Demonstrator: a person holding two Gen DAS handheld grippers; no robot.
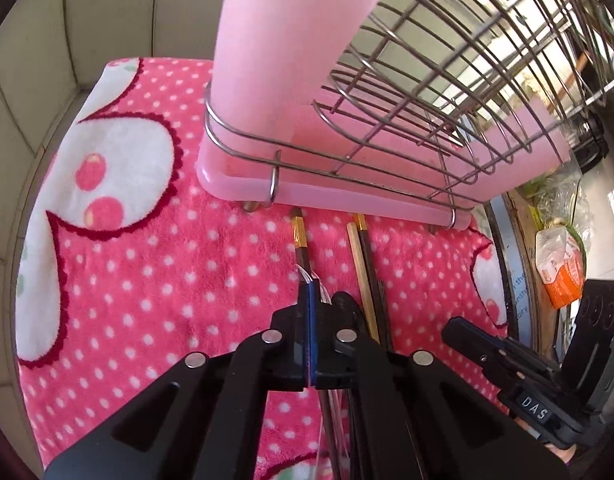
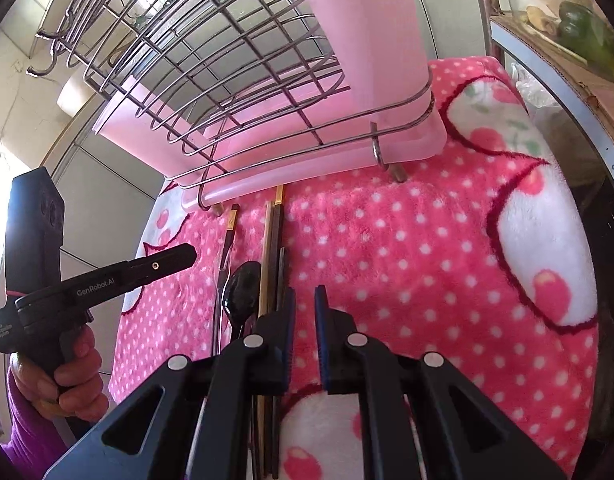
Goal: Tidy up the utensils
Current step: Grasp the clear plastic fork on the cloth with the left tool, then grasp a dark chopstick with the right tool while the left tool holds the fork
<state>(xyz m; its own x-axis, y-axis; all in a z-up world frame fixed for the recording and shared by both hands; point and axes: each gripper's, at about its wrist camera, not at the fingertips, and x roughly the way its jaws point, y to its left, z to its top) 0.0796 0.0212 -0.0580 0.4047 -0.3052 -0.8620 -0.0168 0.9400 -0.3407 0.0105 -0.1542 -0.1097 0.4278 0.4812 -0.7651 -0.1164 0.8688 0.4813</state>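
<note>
Pink towel [image 2: 427, 264] — four chopsticks [image 2: 276, 236] | one spoon [image 2: 243, 292] | one rack [image 2: 227, 60]

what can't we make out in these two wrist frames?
- Left wrist: whether the shut left gripper pinches the dark gold-tipped chopstick; the pads cover it.
- Both views: lower ends of the black spoon and the chopstick pair, hidden under gripper bodies.
- Top of the wire utensil rack, cut by the frame edge.

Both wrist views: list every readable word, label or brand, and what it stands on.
"GenRobot.AI": side of the left gripper.
"DAS": small plate on the right gripper.
Small white label at the left gripper's rear: too blurred.
Orange packet print and curved rim lettering: unreadable.
</note>
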